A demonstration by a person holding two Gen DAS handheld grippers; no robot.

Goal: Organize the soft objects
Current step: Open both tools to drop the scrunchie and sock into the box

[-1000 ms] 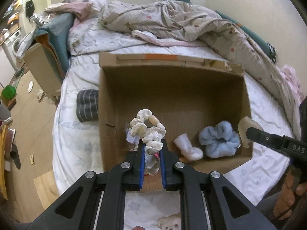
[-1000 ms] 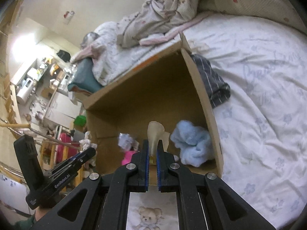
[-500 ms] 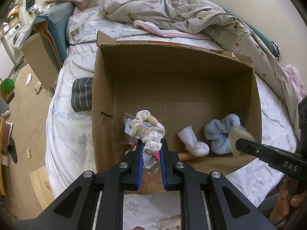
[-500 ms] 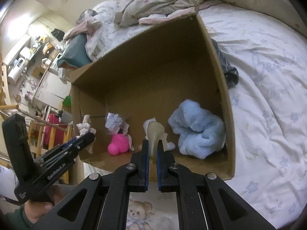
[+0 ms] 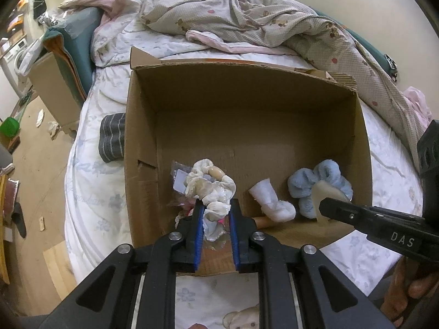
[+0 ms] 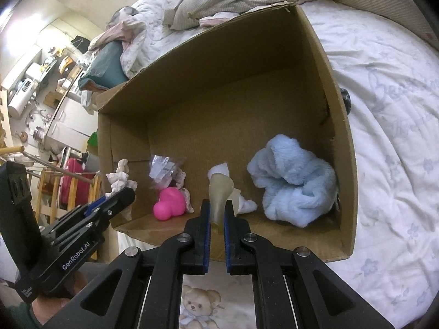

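Observation:
An open cardboard box lies on the bed. My left gripper is shut on a cream ruffled scrunchie over the box's near left corner. My right gripper is shut on a pale translucent soft piece, hanging above the box's near edge. From the left wrist, that same right gripper shows beside a fluffy blue scrunchie. On the box floor lie a white rolled sock, a pink squishy toy and a small clear packet.
A dark striped folded cloth lies on the white sheet left of the box. A crumpled patterned quilt is heaped behind it. The bed's left edge drops to a wooden floor. A hand holds the right gripper.
Both grippers have come lower and closer to the box, so its inside now fills more of each view. The right gripper moved in over the near edge by the blue scrunchie. Both grips are unchanged.

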